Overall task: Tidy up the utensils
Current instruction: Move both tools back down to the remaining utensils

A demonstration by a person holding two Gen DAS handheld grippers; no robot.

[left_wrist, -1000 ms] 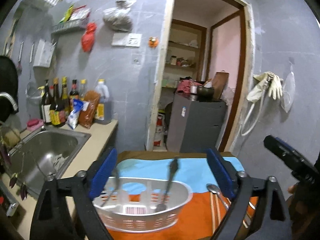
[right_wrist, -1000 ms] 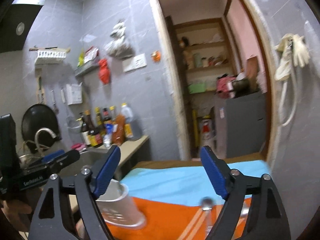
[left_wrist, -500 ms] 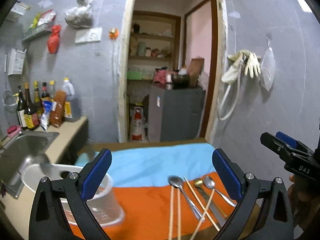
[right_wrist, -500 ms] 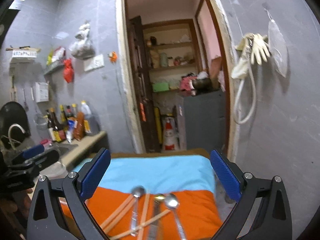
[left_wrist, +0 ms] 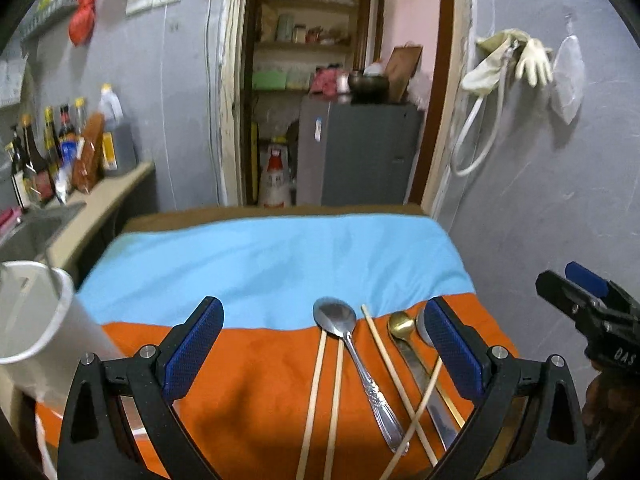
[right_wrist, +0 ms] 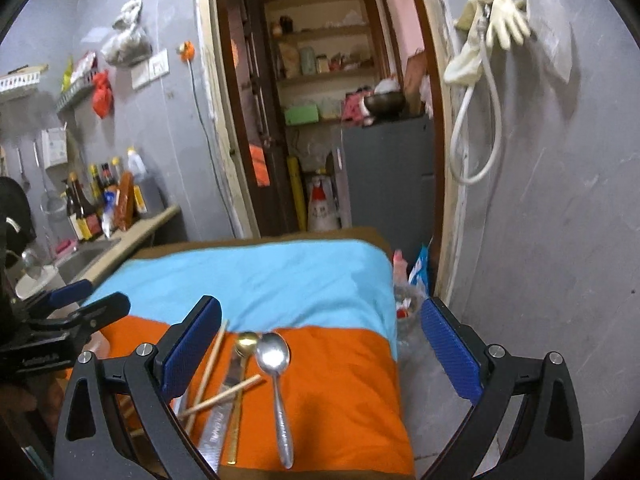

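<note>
**Both my grippers spread above the utensils**

My left gripper (left_wrist: pixel 322 344) hangs wide apart, holding nothing, over chopsticks (left_wrist: pixel 320 396) and a silver spoon (left_wrist: pixel 362 364) on the orange cloth (left_wrist: pixel 248 380). My right gripper (right_wrist: pixel 320 344) gapes equally, a second spoon (right_wrist: pixel 276 376) beneath. Leftward, blurred, probably the white holder (left_wrist: pixel 36 320). Farther off, the grey fridge (left_wrist: pixel 360 152).

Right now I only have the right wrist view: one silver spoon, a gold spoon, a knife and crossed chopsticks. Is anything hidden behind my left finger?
Observer: Yes. A second silver spoon with an ornate handle lies left of the crossed chopsticks.
Operator: Any more chopsticks?
Observer: A pair of chopsticks lies side by side on the orange cloth, left of that spoon.
Operator: Is the left gripper carrying anything?
Observer: No. The left gripper is open and empty above them.
</note>
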